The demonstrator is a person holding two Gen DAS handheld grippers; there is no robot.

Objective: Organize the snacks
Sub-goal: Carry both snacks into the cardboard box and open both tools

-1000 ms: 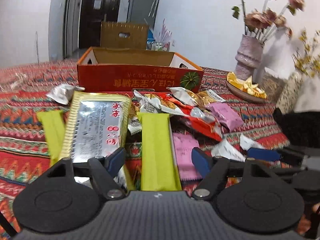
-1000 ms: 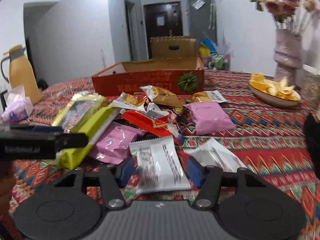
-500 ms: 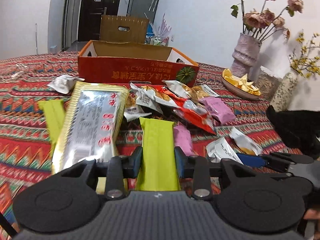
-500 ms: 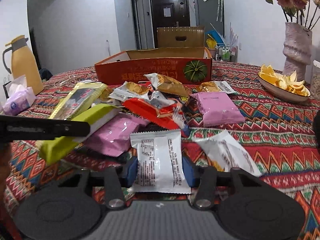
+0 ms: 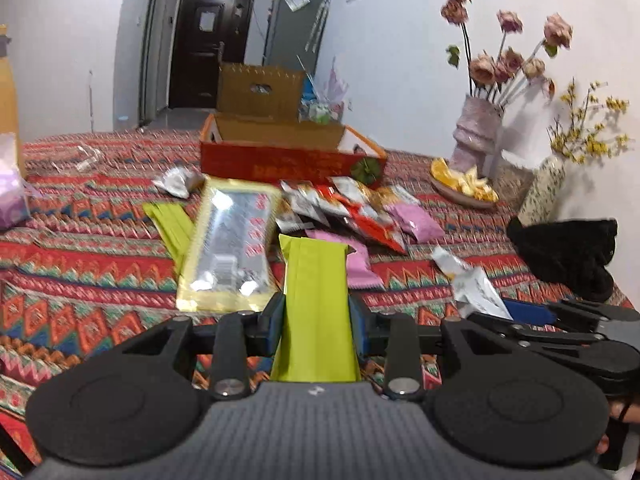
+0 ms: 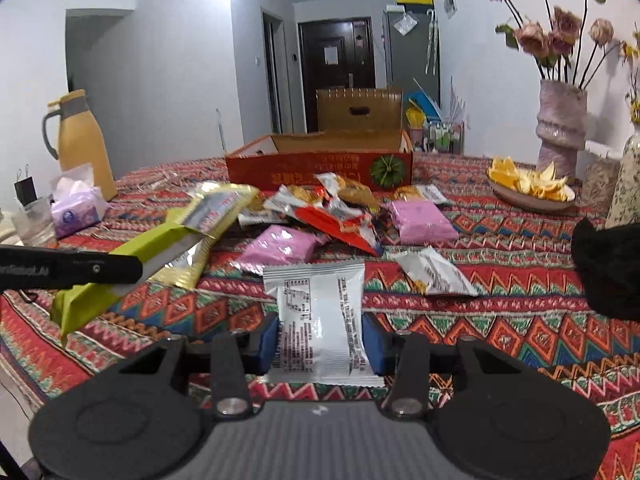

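My left gripper (image 5: 316, 314) is shut on a long lime-green snack packet (image 5: 314, 280), lifted off the patterned tablecloth (image 5: 80, 280). My right gripper (image 6: 320, 340) has its jaws closing, pads pressed on a white printed sachet (image 6: 316, 304) held above the cloth. The right wrist view also shows the green snack packet (image 6: 156, 240) in the left gripper's fingers (image 6: 100, 270) at the left. An open red cardboard box (image 6: 320, 170) stands at the far side. Between it and me lies a pile of loose snacks: a gold-and-silver packet (image 5: 232, 240), pink packets (image 6: 422, 220) and red ones (image 6: 340, 226).
A dish of orange peel (image 6: 532, 192) and a vase of dried roses (image 6: 560, 128) stand at the right. A yellow jug (image 6: 82, 144) and a tissue pack (image 6: 76, 210) are at the left. A black fuzzy thing (image 5: 568, 252) lies near the right edge.
Both grippers shut on their packets, the left on the green one and the right on the white sachet, then lifted and pulled back from the pile toward me.
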